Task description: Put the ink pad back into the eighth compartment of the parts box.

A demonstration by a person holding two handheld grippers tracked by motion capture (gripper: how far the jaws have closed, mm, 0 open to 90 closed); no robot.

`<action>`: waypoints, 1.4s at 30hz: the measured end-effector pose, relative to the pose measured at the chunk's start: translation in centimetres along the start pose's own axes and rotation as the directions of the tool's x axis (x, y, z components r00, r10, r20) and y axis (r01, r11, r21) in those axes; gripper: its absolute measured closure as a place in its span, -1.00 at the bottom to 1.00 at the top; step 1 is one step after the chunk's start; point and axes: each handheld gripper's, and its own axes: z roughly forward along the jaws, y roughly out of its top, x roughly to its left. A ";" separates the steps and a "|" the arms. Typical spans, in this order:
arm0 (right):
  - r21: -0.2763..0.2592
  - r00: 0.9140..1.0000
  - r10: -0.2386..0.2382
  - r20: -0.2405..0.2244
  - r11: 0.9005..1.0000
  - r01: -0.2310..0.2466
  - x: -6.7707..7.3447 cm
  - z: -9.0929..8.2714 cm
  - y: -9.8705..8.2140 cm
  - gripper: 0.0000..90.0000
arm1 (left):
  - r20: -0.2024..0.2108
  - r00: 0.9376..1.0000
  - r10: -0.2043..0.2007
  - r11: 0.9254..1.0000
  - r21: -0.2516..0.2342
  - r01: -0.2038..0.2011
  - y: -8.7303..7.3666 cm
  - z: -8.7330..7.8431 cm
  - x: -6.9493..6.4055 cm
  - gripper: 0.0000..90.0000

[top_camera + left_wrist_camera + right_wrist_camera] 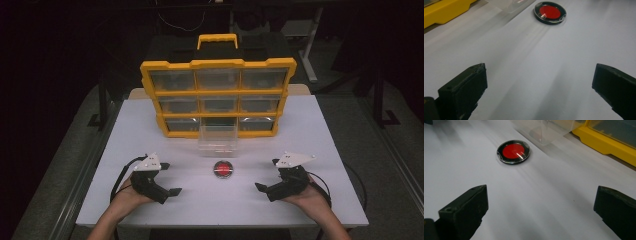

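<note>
A round black disc with a red centre (pixel 223 169) lies flat on the white table (pixel 310 135), just in front of a clear plastic drawer (pixel 218 141) pulled out of the yellow organizer (pixel 217 97). The left gripper (pixel 169 178) rests near the table's front left, open, nothing between its fingers; from its camera the disc (pixel 550 12) sits far ahead to the right. The right gripper (pixel 268 174) rests at the front right, also open and empty, with the disc (pixel 513 151) ahead to its left and the clear drawer (pixel 546 130) beyond.
The yellow organizer stands upright at the table's back, with three rows of clear drawers and a handle (pixel 217 40) on top. Its yellow base (pixel 606 145) lies ahead of the right gripper. Dark floor and frame legs surround the table.
</note>
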 end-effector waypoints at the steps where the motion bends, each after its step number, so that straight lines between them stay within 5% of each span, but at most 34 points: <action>1: 0.000 1.000 0.003 -0.004 1.000 -0.003 0.0 0.0 0.1 -1.00 | 0.000 1.000 0.000 1.000 0.000 0.000 0.0 0.0 0.0 -1.00; 42: 0.046 0.998 -0.002 -0.057 0.999 0.004 0.2 2.6 2.5 -1.00 | 0.002 1.000 -0.004 1.000 -0.015 0.004 0.1 -0.2 0.0 -1.00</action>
